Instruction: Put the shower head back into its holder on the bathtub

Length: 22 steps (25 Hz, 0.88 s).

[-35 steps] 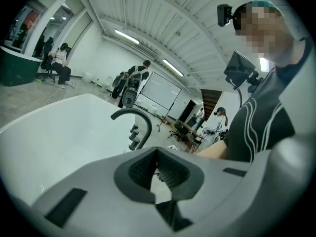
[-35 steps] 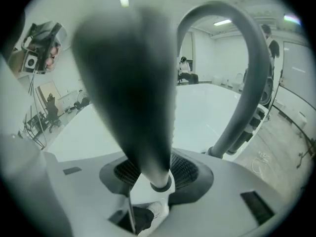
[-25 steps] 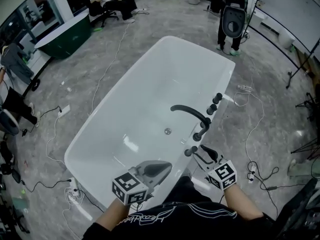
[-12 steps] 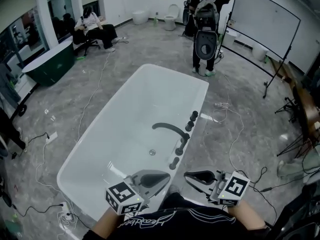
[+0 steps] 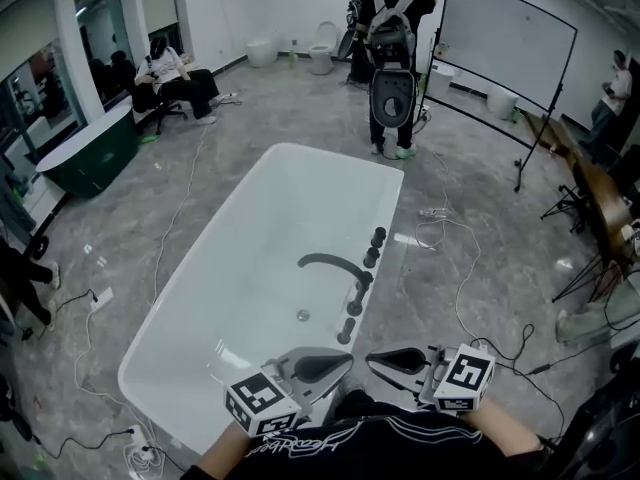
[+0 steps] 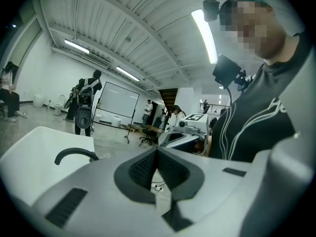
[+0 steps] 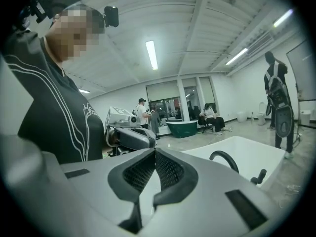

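Shower head: small dark piece standing upright on the long rim of the bathtub at the picture's right, nearest the wearer of the row of dark fittings; too small to read how it is seated. No gripper touches it. Next along that rim, the curved black faucet arches over the basin, and beyond it two dark knobs stand one behind the other. Drain lies on the white tub floor below the spout. Left gripper is held low in the head view, close to the wearer's chest, over the tub's near end; jaws pressed together, pads meeting, nothing between them. Right gripper is just beside it, pointing toward it, tips near but apart; its jaws also closed on nothing. Each gripper view shows the other gripper ahead and the wearer's dark striped top behind. Outward: grey marbled floor with loose cables trailing past the tub. Beyond the tub's far end a person stands with their back turned, carrying gear. A whiteboard on a stand is to that person's right in the picture. A dark green tub sits at far left, with a seated person near it. White toilets stand by the back wall.
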Each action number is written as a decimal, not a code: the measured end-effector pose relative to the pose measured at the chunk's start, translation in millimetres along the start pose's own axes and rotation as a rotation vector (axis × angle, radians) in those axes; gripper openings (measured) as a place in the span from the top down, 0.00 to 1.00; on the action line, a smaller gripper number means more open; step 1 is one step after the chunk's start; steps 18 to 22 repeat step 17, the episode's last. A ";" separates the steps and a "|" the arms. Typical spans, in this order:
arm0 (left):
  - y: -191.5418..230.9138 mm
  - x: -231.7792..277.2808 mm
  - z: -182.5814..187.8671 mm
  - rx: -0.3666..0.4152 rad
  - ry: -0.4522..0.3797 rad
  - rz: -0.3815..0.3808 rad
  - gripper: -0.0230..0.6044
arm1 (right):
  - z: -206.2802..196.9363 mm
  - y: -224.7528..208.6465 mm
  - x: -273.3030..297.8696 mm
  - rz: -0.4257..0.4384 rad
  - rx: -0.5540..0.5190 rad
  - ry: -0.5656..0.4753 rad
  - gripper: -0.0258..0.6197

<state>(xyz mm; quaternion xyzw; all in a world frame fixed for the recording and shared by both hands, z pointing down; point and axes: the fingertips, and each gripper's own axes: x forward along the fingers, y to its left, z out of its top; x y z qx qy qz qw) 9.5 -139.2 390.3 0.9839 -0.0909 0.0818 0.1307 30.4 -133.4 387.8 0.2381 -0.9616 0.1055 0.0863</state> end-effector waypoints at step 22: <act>-7.3 8.9 -11.8 -0.038 0.006 -0.078 0.96 | -6.5 6.3 -5.1 -0.032 0.014 -0.008 0.94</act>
